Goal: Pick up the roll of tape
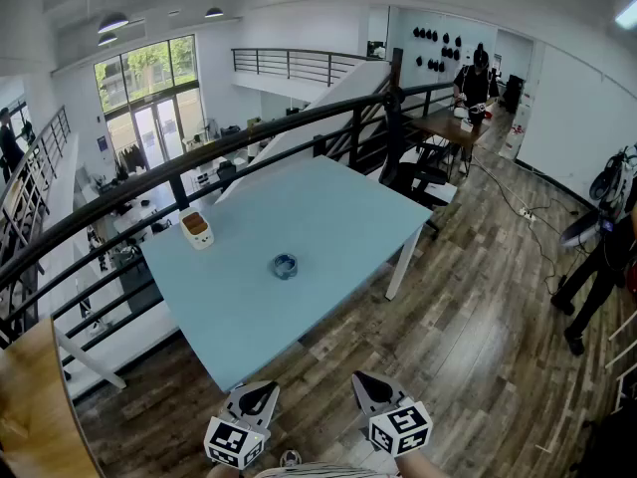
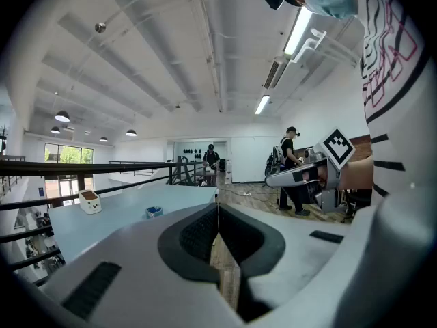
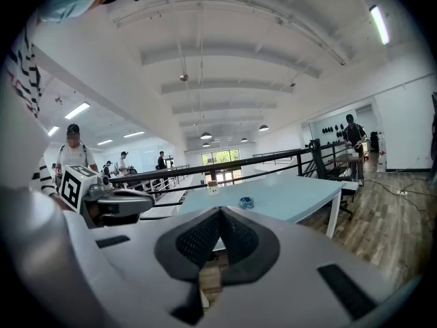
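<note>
Roll of tape point(image 1: 285, 266) lies flat mid-table point(image 1: 338, 217), well ahead of both sets of fingertips, untouched. Left gripper point(image 1: 257, 398) & right gripper point(image 1: 374, 386): jaws pressed together, empty. Step: pre-approach. Next, prob.: reach fwd, spread jaws round roll. Roll tiny, detail unclear; hands cut off.

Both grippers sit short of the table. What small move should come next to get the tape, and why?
Probably bring the left gripper, the nearer one, forward over the table toward the roll of tape, opening its jaws on the way. Both it and the right gripper are shut, empty and short of the table's near corner; the roll lies flat, untouched.
</note>
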{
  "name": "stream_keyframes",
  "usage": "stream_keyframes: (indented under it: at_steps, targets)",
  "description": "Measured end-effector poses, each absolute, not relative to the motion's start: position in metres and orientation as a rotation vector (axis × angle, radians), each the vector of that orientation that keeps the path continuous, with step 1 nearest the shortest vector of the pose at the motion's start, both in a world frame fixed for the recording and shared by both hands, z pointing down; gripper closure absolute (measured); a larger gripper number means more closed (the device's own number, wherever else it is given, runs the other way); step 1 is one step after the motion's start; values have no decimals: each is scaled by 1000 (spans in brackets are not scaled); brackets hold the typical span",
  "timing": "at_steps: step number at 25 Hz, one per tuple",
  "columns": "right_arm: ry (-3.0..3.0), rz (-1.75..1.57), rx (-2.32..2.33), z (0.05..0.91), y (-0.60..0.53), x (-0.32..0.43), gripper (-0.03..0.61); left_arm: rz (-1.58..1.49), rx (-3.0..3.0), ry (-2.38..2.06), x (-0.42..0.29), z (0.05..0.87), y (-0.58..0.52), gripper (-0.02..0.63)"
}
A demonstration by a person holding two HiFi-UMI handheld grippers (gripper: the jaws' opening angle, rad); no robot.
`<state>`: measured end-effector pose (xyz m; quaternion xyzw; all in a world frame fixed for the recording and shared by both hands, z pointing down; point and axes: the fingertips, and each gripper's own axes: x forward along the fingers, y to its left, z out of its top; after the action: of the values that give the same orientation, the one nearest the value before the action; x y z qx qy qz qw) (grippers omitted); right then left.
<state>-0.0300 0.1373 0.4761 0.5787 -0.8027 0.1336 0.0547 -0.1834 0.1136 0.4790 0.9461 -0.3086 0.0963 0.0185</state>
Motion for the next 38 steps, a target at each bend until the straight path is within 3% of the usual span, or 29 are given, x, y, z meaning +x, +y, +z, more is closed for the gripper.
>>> stream_keyframes:
  at_steps: [20,22,24,25,28,38]
  targets:
    - [-2392,516,1929,491,97,-73,548,269,2938,-791,-234,494,61,584]
    - [-2374,530,1952,497,93,-70,546,274,2918,-771,-233,505,54,547]
    - [-2361,535,1960,501,87,-69,544,272,2888,-765,-232,513,43,451]
    - [-2355,535,1962,502,84,-68,538,269,2878,-760,-229,515,38,446]
    - [-2339,560,1953,506,74,-54,430,286,2867,-732,-211,522,30,439]
    - [-2426,614,1799,517,-6,19,430,325,2820,-909,-136,522,-44,431]
